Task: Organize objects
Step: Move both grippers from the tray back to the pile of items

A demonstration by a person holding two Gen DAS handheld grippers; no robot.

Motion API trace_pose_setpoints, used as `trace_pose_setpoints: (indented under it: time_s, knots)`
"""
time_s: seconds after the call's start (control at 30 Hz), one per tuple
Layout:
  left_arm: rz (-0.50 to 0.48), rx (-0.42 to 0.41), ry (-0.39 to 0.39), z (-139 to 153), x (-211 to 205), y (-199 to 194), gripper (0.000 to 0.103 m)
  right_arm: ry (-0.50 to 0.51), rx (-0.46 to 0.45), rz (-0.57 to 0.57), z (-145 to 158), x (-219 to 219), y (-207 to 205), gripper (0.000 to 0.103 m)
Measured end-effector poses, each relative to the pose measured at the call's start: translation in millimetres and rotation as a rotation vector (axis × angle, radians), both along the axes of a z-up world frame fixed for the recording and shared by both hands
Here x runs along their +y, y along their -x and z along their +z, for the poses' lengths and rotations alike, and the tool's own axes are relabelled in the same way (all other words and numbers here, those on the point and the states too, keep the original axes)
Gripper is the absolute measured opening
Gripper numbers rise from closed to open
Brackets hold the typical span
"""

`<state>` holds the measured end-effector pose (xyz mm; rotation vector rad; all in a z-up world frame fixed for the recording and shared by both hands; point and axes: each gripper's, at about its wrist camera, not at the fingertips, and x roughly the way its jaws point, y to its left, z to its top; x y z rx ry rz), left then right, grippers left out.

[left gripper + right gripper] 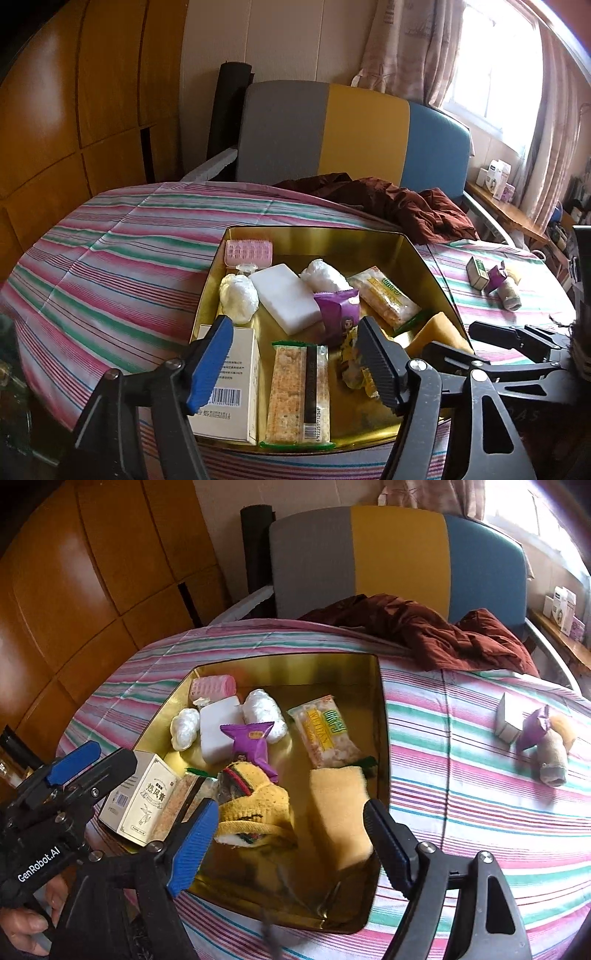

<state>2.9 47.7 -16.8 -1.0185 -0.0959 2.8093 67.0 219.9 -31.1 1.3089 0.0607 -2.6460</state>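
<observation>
A gold tin box (pixel 317 236) (pixel 295 664) sits on the striped table. It holds a pink roller (pixel 214 686), a white block (pixel 218 727), a purple snack packet (pixel 253 744), a white carton (pixel 232 384) (pixel 144 797), a cracker bar (pixel 299 391), a yellow sock (pixel 258 805), a yellow sponge (pixel 340 812) and more. My left gripper (pixel 295 365) is open over the box's near side. My right gripper (pixel 291 845) is open and empty above the sock and sponge. A small box (pixel 508 718), a purple packet (pixel 532 729) and a grey sock (pixel 554 760) lie on the cloth to the right.
A brown cloth (pixel 424 627) lies at the table's far edge. A grey, yellow and blue chair (pixel 354 136) stands behind the table. A wooden wardrobe (pixel 74 110) is on the left. A shelf with boxes (pixel 498 181) runs under the window.
</observation>
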Motion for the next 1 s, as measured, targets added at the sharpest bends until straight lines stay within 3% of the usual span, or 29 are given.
trace_pose_setpoints:
  time_s: [0.63, 1.0]
  knots:
    - [-0.045, 0.005, 0.025, 3.6, 12.0, -8.3, 0.076, 0.005, 0.009, -0.138, 10.7, 39.5, -1.8, 0.083]
    - [-0.111, -0.002, 0.038, 5.6, 30.5, -7.5, 0.078, 0.021, -0.078, -0.342, 5.7, 113.4, 13.5, 0.083]
